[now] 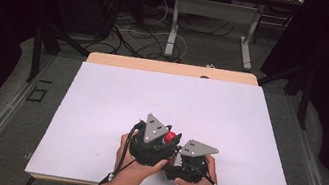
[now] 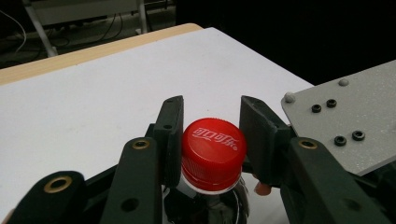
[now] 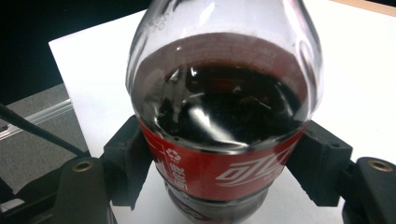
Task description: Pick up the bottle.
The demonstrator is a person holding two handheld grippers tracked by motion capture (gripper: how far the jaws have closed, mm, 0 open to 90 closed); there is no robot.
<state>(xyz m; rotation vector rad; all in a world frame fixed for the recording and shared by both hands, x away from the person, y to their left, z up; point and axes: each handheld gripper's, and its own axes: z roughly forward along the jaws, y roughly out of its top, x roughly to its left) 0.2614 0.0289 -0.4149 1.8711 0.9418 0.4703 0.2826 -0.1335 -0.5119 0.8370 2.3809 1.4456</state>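
A cola bottle with dark drink and a red label (image 3: pixel 219 172) stands near the table's front edge. Its red cap (image 2: pixel 212 149) carries white script and shows as a red dot (image 1: pixel 170 136) in the high view. My left gripper (image 2: pixel 212 122) is shut on the cap from both sides, and its body (image 1: pixel 154 144) sits over the bottle. My right gripper (image 3: pixel 224 156) is shut on the bottle's body at the label, one jaw on each side. From above, the right gripper (image 1: pixel 177 158) sits low, right of the left one. A hand holds each gripper.
The white table top (image 1: pixel 161 97) stretches back to a wooden edge (image 1: pixel 171 67). The right gripper's grey plate (image 2: pixel 345 116) lies close to the right of the left jaws. Beyond the table are cables and metal table legs (image 1: pixel 173 28) on the floor.
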